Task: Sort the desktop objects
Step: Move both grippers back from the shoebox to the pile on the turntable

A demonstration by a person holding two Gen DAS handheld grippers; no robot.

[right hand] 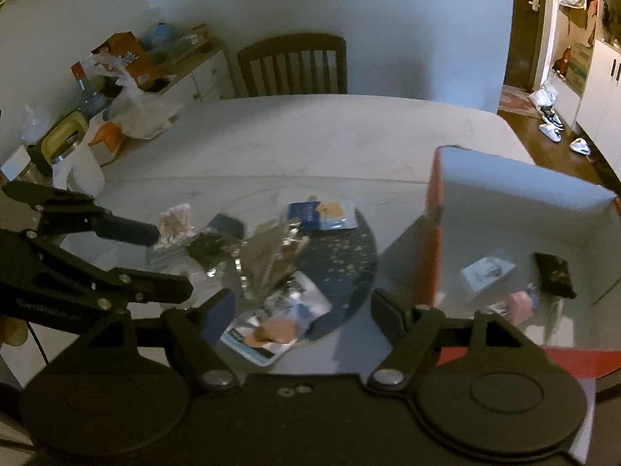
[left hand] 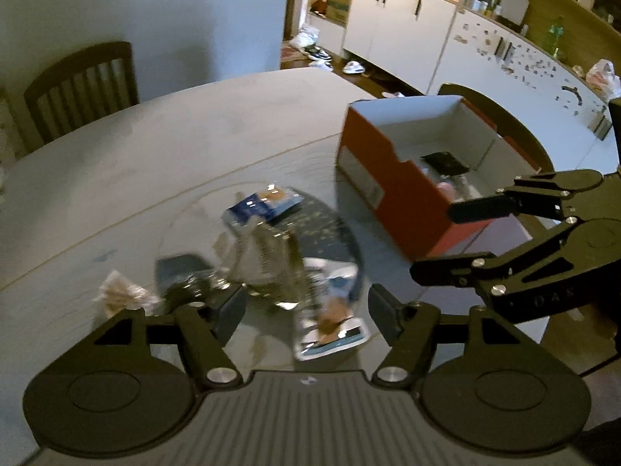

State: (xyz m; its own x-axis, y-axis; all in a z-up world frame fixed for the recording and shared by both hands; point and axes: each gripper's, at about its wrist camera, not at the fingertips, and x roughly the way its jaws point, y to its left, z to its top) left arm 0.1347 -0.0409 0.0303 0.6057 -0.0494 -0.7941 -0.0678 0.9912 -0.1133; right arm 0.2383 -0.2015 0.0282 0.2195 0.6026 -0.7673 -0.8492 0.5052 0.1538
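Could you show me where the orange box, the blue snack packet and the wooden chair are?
orange box (left hand: pixel 388 190): left wrist view, on its orange side wall.
blue snack packet (right hand: pixel 310 215): right wrist view, on its blue printed face.
wooden chair (right hand: pixel 291 64): right wrist view, on its slatted backrest.

A dim room: a wooden chair (right hand: pixel 292 65) against the pale wall (right hand: pixel 310 0) behind the table (right hand: pixel 310 132), white cabinets (left hand: pixel 399 35) right of it.

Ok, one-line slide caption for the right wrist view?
Open right gripper above snack packets on a dark round mat, red box alongside.
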